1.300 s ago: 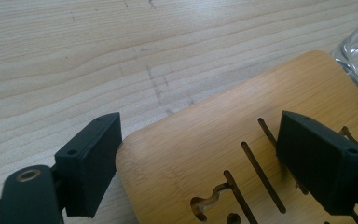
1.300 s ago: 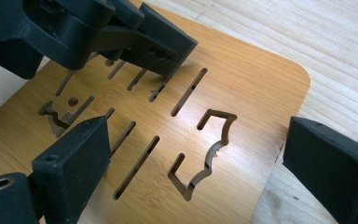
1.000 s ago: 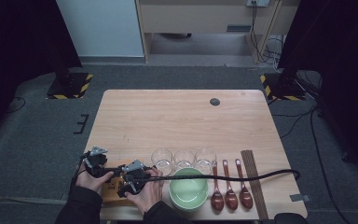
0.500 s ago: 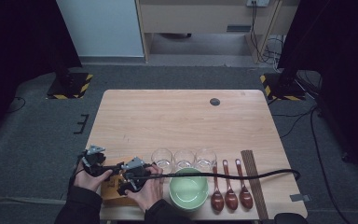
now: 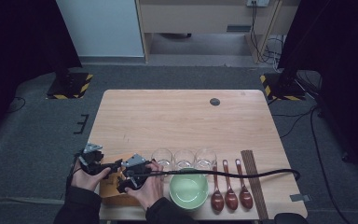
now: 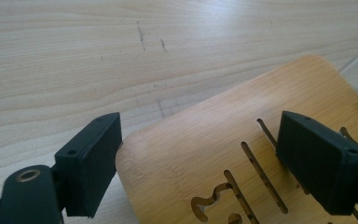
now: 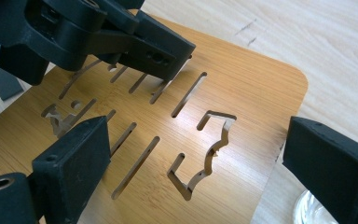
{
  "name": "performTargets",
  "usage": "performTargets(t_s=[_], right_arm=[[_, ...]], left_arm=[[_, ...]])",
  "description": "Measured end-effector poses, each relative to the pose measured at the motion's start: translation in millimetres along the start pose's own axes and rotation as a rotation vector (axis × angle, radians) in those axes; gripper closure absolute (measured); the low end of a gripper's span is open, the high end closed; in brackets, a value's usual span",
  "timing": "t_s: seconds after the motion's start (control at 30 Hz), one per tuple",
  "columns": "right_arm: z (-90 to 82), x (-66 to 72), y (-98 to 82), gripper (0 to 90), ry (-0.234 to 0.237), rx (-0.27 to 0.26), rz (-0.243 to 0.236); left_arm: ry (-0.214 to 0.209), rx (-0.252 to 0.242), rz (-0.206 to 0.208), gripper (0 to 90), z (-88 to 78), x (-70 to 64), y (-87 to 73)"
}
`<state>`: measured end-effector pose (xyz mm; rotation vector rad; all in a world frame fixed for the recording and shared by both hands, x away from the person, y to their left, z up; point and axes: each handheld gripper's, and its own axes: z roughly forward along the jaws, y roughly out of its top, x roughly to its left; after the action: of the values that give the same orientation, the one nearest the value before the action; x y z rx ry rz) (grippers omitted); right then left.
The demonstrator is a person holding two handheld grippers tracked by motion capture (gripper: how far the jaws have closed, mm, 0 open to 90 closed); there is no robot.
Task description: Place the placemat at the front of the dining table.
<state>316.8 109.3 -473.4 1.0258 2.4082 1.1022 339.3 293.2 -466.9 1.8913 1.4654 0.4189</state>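
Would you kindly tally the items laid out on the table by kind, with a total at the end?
Bamboo board: 1
Clear glasses, first one: 3
Green bowl: 1
Brown spoons, first one: 3
Dark chopstick bundle: 1
Total: 9

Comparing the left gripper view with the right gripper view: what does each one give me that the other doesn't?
Left gripper view alone: dark scuff marks on the table, and the bamboo board's rounded corner between that gripper's open jaws. Right gripper view alone: the left gripper above the board, a bat-like cutout, and a clear glass at bottom right. Both: the slotted board on pale wood.
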Motion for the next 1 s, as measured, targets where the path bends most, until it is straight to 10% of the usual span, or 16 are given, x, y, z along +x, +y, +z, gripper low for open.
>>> performTargets(t_s=[1.0], right_arm=[[-25.3,-18.3,29.1,7.7,-0.031,-0.068,-0.026]], left_arm=[[0.006,-0.090,0.043,14.7,-16.5,-14.4,39.7]])
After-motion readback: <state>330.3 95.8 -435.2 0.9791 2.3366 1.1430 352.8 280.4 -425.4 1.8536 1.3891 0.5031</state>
